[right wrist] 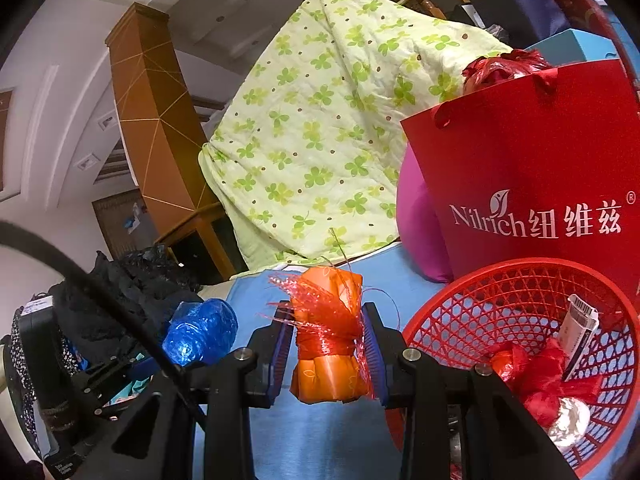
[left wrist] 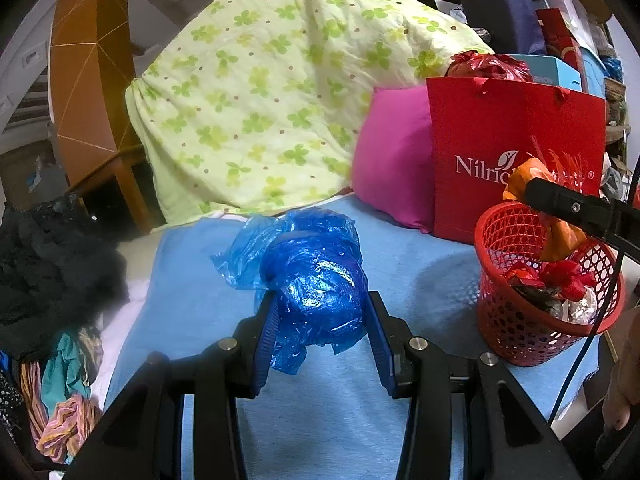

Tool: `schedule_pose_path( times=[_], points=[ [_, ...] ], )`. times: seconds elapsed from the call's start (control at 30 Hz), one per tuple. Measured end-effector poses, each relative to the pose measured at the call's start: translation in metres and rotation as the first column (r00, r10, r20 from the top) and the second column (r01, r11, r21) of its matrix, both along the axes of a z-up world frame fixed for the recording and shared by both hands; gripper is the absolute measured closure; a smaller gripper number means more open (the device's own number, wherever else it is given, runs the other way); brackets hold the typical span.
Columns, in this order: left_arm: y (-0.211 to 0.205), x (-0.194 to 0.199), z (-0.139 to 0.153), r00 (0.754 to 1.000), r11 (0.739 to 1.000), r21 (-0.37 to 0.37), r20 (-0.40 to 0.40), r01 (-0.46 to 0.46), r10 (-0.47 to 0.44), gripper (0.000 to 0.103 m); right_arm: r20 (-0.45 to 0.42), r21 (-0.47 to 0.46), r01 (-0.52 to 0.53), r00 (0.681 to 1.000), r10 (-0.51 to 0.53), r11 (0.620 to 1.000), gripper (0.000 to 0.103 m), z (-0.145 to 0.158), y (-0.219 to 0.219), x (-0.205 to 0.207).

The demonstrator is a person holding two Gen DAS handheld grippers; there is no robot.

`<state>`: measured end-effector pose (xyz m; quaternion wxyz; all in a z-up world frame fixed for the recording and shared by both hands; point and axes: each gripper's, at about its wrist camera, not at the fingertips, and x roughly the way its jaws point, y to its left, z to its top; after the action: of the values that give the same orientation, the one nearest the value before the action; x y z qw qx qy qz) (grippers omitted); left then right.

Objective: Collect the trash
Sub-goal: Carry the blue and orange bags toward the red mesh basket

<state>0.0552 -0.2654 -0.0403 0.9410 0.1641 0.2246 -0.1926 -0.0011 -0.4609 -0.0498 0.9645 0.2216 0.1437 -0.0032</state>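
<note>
My left gripper is shut on a crumpled blue plastic bag and holds it above the blue bed sheet. The bag also shows in the right wrist view, at the left. My right gripper is shut on an orange wrapper bundle tied with red string, left of the red mesh basket. In the left wrist view the orange bundle hangs over the basket. The basket holds red wrappers, foil and a white packet.
A red Nilrich paper bag stands behind the basket, beside a pink pillow. A green clover quilt is heaped at the back. Dark clothes and coloured fabric lie at the left edge of the bed.
</note>
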Motion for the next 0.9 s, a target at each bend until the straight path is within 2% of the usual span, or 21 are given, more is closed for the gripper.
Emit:
schedule_pose_path(
  times=[0.9],
  points=[
    [-0.018,-0.01,-0.002,0.999,0.999,0.02,-0.003,0.045,-0.045,0.058,0.01,0.006,0.021,1.0,-0.021,1.0,0.066,0.0,-0.01,-0.013]
  ],
)
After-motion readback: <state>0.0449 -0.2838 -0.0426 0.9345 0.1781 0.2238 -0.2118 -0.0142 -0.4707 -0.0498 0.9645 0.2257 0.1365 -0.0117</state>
